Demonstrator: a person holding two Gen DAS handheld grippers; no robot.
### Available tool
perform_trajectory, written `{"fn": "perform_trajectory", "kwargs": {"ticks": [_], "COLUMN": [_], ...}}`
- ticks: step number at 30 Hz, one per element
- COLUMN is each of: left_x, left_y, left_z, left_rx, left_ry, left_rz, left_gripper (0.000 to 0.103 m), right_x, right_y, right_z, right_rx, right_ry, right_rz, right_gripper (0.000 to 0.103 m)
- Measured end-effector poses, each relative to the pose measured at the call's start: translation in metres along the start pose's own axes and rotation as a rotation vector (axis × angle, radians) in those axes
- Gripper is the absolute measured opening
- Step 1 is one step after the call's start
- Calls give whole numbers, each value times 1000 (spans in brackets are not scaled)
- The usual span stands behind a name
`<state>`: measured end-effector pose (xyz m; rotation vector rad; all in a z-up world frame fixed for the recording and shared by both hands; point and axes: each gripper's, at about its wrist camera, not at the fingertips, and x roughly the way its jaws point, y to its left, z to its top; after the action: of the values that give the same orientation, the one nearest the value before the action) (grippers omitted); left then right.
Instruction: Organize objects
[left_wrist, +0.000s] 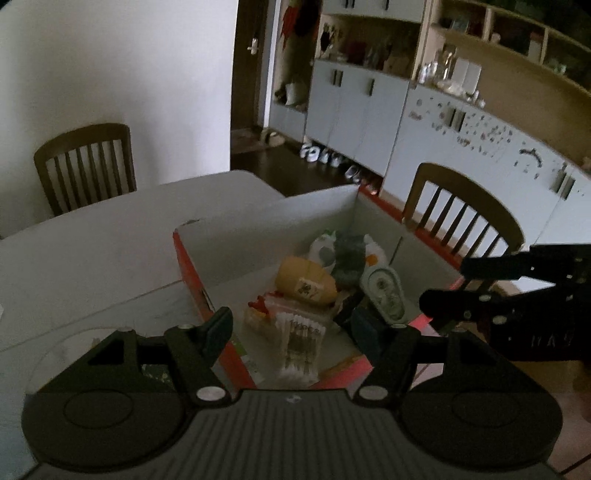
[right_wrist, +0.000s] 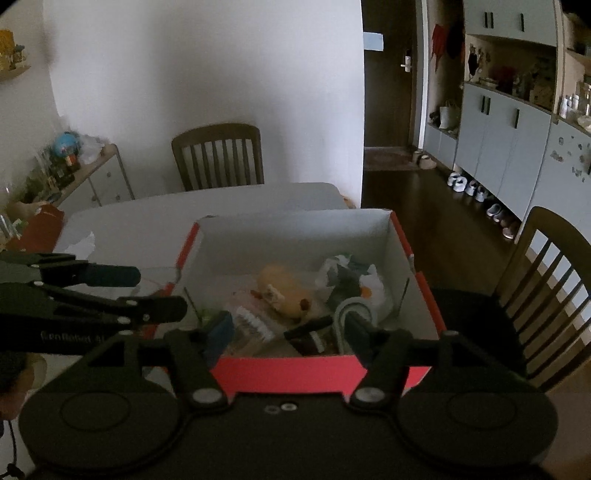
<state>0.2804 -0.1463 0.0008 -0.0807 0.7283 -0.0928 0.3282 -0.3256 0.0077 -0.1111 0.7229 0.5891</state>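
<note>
Two grippers hung over my red cardboard box (right_wrist: 325, 373), which sat on the white table (left_wrist: 92, 251), and neither held anything. Starting at the left, my left gripper (left_wrist: 291, 328) had its fingers spread apart and empty; just past its left finger ran the box's near red wall, and between the fingers lay a pack of cotton swabs (left_wrist: 301, 343) on the box floor. Ahead of those fingertips were a yellow plush toy (left_wrist: 306, 282) and, toward the right finger, a pale green oval case (left_wrist: 384, 291). Further right, my right gripper (right_wrist: 290, 328) was parted too, with nothing pressed between its pads. Beyond its fingers I saw the same toy in the middle of the box and crumpled white and green packets (right_wrist: 351, 277) behind the right finger, against the far wall.
</note>
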Motion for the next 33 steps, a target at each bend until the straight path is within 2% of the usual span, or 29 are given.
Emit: {"fn": "perform_trajectory", "kwargs": {"ticks": [4,9,12,14,15,22,26,30,33], "left_x": [-11,-19,-21,-24,-26,-36,-40,-47,-46], "left_y": [5,10,13,16,17,20,19,20,20], "left_z": [-2,-6,-10,-12,-13,-18,-18,-18,-16], "left_rx": [-7,-3,5,6,7,9,18,-10,-9], "left_ry": [-16,-24,-26,-33,-37,-56,-68,-94,-78], "left_rz": [-26,-37,-45,-47,-50,-55,-35,-62,-46], "left_gripper": [71,84,85,94,103,103,103,103,103], "right_x": [-11,-20,-23,-26,-28,-37,-41,-42,-44], "right_y": [8,15,17,17,17,20,22,22,22], "right_z": [-4,-9,-10,-10,-10,-16,-19,-21,-23], "right_rx": [11,26,38,48,54,68,82,82,86], "right_ry": [-24,-47,-61,-77,-88,-108,-113,-110,-111], "right_rz": [10,12,9,4,3,4,1,-2,-4], "right_gripper": [78,89,97,103,103,103,103,103,103]}}
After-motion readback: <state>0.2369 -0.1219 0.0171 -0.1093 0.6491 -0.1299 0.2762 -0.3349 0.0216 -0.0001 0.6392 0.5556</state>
